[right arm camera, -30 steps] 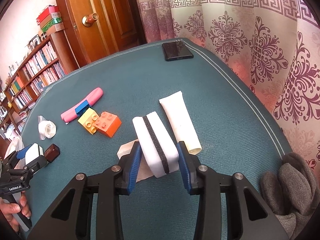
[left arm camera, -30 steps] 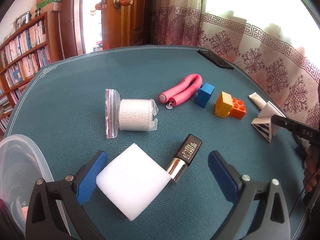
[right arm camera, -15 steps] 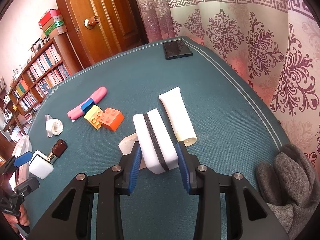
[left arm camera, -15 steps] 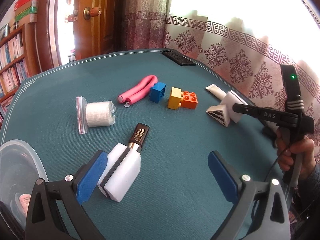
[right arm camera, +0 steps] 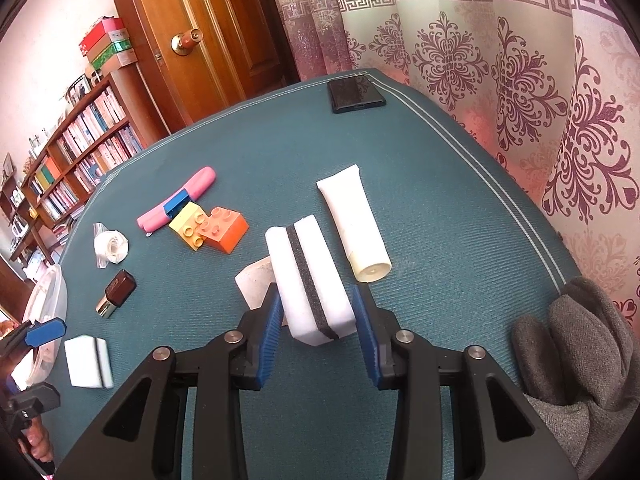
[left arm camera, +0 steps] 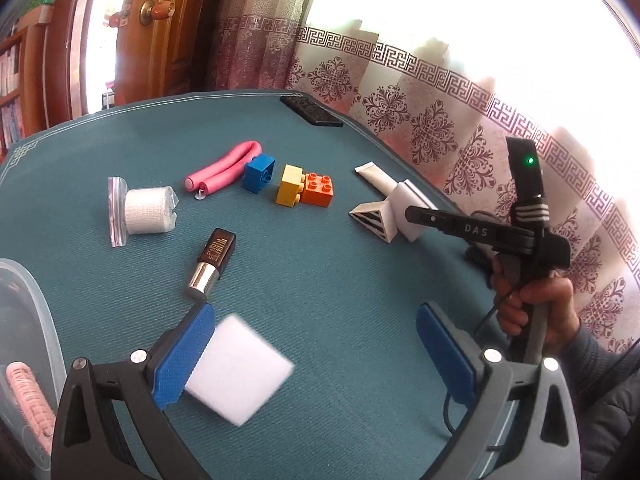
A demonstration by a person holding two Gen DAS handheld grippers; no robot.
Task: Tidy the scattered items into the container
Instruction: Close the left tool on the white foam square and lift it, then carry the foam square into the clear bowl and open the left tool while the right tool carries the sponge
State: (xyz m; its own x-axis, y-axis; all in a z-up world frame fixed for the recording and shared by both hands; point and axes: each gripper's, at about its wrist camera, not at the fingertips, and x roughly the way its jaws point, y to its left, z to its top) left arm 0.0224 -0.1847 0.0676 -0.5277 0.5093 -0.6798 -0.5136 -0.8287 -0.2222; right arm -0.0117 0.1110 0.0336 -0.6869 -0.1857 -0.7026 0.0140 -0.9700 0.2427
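The clear plastic container (left arm camera: 28, 320) is cut off at the near-left edge of the left wrist view, with only part of a pink ridged item (left arm camera: 28, 396) showing inside. A white sponge (left arm camera: 238, 368) near the left gripper (left arm camera: 316, 356) is blurred; it lies against the left blue pad, while the right pad stands well apart from it, so the jaws are wide open and grip nothing. In the right wrist view, the right gripper (right arm camera: 318, 336) holds a striped white sponge (right arm camera: 310, 280) between its pads, both close against its sides; whether it is lifted off the teal tablecloth (right arm camera: 440, 200) I cannot tell. A paper wedge (right arm camera: 254, 282) is half hidden behind it. The person's hand (left arm camera: 536, 312) grips the right tool's handle, upright at the right edge. A white tube (right arm camera: 354, 224) lies just right of the held sponge. Farther left sit orange (right arm camera: 224, 230) and yellow bricks (right arm camera: 188, 224), a pink curler (right arm camera: 180, 202), a bandage roll (right arm camera: 110, 246) and a brown bottle (right arm camera: 116, 294). Open cloth lies between bottle and wedge. A grey cloth (right arm camera: 576, 352) is bunched at the near right edge.
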